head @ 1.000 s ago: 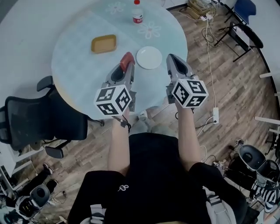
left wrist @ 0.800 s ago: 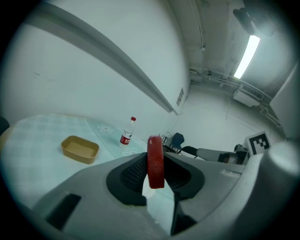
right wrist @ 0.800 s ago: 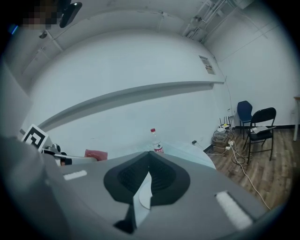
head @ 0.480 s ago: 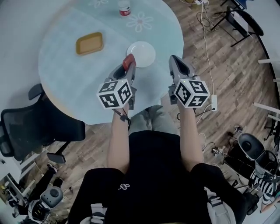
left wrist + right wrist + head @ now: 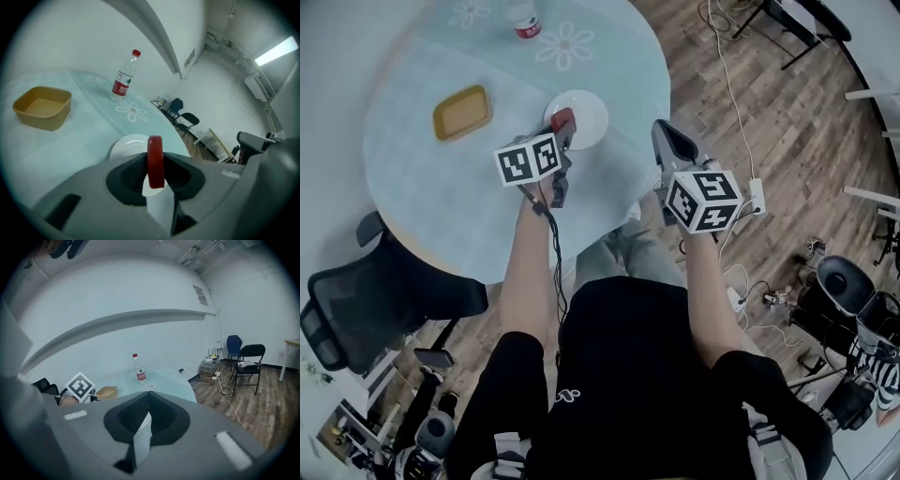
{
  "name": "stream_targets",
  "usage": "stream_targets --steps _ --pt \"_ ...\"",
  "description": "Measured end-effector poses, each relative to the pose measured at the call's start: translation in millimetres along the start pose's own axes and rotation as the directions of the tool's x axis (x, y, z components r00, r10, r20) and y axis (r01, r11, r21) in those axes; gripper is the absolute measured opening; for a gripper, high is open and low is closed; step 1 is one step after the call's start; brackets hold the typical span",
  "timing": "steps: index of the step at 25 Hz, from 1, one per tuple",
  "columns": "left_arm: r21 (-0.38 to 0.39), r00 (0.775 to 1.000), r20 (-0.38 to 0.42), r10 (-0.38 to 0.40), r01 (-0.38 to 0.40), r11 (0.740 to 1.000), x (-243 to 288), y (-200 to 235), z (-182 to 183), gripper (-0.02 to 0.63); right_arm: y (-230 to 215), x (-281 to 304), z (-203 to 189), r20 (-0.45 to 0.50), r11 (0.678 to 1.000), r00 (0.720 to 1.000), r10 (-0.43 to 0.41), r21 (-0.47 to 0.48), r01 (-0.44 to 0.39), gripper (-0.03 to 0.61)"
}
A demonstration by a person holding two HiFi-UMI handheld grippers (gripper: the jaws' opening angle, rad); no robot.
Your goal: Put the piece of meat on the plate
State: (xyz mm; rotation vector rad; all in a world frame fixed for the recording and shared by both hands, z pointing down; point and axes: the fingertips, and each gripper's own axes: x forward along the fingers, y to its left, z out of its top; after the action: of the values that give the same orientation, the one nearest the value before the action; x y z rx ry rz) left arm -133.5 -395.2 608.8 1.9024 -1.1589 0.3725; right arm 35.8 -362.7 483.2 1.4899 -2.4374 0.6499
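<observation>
So that it can be released onto the white plate (image 5: 589,114), the piece of meat (image 5: 155,161) is gripped on edge by the left gripper (image 5: 562,129) over the plate's edge, upper centre; the right gripper (image 5: 148,401), closed and empty, is held aside.

No legible print, even on the bottle (image 5: 124,77)

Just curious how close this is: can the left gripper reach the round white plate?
Probably yes: the left gripper, jaws shut on the red piece of meat, hangs at the round white plate's near edge, and nothing stands between them.
</observation>
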Motion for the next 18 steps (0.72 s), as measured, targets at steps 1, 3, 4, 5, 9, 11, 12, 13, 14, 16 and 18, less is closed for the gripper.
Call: stream_targets --steps 1,3,4,5,9,11,12,13,14,16,18 --pt "-0.006 1.000 -0.030 -0.011 0.011 1.000 10 1 -1 0.084 -6 -1 0 -0.004 1.000 1.000 -0.007 0.000 0.007 0.009" --pt "-0.019 0.995 -0.096 -0.033 0.032 0.999 28 -1 -7 0.084 -19 -7 2 -0.003 1.000 1.000 -0.026 0.004 0.026 0.009" --pt "-0.021 0.991 -0.128 -0.039 0.037 0.999 34 -2 -11 0.084 -24 -9 4 -0.001 0.999 0.999 -0.034 0.006 0.034 0.009" --pt "-0.021 0.987 -0.155 -0.043 0.040 0.999 39 -2 -15 0.084 -29 -12 6 0.002 0.999 0.999 -0.041 0.006 0.041 0.009" --pt "-0.082 0.977 -0.189 -0.095 0.080 0.993 50 -6 -20 0.087 -43 -16 13 0.012 0.998 0.998 -0.062 0.005 0.062 0.010" --pt "-0.087 0.970 -0.215 -0.112 0.095 0.992 52 -6 -21 0.091 -46 -15 15 0.011 0.998 0.998 -0.066 0.003 0.066 0.009" --pt "-0.069 0.966 -0.238 -0.106 0.092 0.993 53 -4 -22 0.098 -46 -14 16 0.010 0.998 0.998 -0.064 -0.001 0.064 0.009" --pt "-0.040 0.961 -0.261 -0.087 0.079 0.996 53 -1 -23 0.116 -45 -12 17 0.009 0.998 0.998 -0.059 -0.005 0.059 0.009" --pt "-0.008 0.957 -0.282 -0.063 0.063 0.998 52 3 -24 0.141 -44 -11 18 0.008 0.999 0.999 -0.053 -0.011 0.053 0.009" --pt "0.024 0.953 -0.302 -0.032 0.042 0.999 51 9 -27 0.205 -40 -8 22 0.006 0.999 0.999 -0.040 -0.023 0.040 0.009" --pt "0.029 0.958 -0.285 -0.024 0.033 0.999 48 12 -25 0.251 -35 -5 25 0.004 0.999 1.000 -0.025 -0.032 0.025 0.009"
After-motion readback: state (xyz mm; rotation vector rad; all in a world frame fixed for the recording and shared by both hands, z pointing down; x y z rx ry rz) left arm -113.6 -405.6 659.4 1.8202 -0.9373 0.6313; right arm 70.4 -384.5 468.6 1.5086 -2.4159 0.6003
